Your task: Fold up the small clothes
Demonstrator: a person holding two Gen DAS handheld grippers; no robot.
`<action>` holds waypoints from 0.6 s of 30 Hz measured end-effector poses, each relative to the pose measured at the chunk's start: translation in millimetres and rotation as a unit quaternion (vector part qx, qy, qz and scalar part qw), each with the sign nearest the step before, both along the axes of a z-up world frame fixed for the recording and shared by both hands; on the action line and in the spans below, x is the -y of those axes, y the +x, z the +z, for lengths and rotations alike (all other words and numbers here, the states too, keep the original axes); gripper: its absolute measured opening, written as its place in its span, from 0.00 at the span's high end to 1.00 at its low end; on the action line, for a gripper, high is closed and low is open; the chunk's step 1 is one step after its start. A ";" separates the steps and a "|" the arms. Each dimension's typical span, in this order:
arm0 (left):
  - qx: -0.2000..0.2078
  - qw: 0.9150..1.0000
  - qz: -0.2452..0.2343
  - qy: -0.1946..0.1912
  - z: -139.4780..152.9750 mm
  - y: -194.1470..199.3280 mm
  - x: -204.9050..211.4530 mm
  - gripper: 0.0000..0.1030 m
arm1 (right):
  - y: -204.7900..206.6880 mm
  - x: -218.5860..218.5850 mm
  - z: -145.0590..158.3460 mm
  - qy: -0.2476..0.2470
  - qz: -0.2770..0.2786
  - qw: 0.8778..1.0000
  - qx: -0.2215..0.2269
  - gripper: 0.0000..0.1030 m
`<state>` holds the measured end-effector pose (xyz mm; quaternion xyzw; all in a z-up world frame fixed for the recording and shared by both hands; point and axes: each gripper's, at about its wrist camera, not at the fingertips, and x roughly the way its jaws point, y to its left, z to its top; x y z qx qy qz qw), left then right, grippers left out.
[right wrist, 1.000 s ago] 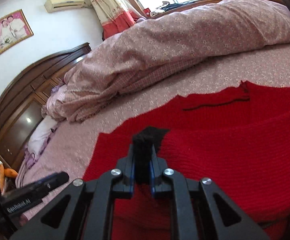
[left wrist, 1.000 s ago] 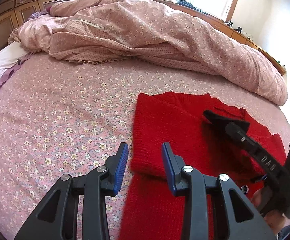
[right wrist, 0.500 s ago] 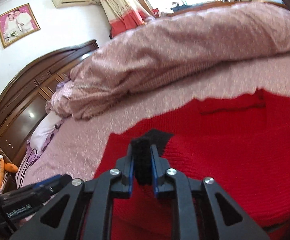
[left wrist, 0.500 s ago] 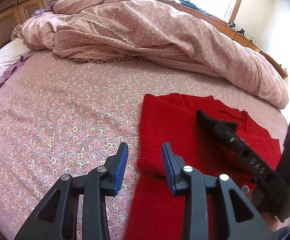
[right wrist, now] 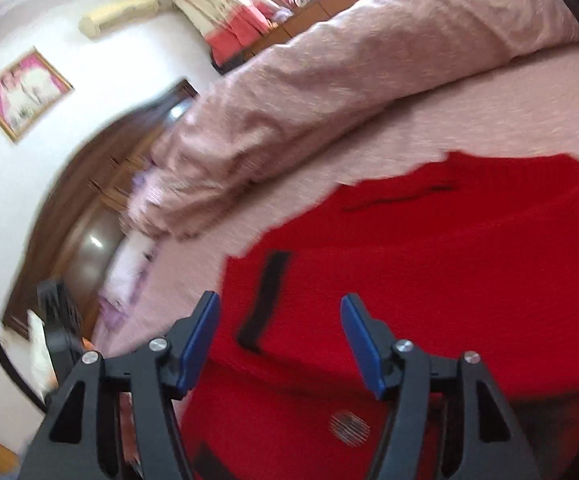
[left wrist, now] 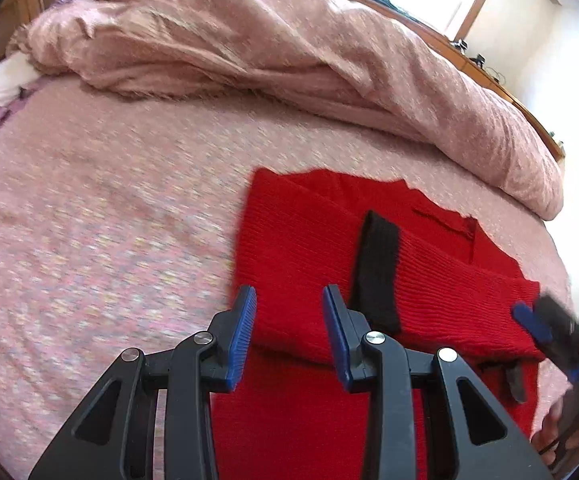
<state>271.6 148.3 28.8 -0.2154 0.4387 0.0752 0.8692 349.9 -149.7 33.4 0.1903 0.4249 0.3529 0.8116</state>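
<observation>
Your right gripper has just let its jaws swing apart with nothing between them, and your left gripper hangs with jaws apart and empty too. Just past them one red sweater lies on the bed, one sleeve with its black cuff folded across it, so I think more folds are left. Farther back sits one pink quilt.

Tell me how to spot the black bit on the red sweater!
Find the big bed with the pink flowery sheet. On it lies a red sweater, with one sleeve folded across its front. The black cuff is the dark band at that sleeve's end, the only black patch on all that red.
</observation>
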 end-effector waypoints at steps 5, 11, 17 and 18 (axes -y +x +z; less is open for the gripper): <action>-0.026 0.997 -0.029 -0.062 -19.7 24.1 16.4 0.72 | -19.4 69.0 0.7 -0.070 -0.014 0.997 0.000 0.36; -0.026 0.997 -0.030 -0.068 -33.6 43.0 29.5 0.70 | -15.3 169.4 -12.2 -0.063 -0.111 0.992 -0.021 0.36; 0.016 0.997 -0.046 -0.067 -16.6 36.6 35.4 0.97 | -10.9 209.8 -24.1 -0.062 -0.146 0.986 -0.046 0.36; 0.024 0.996 -0.045 -0.069 -11.5 32.7 33.3 0.98 | -10.8 209.7 -24.9 -0.066 -0.146 0.986 -0.047 0.36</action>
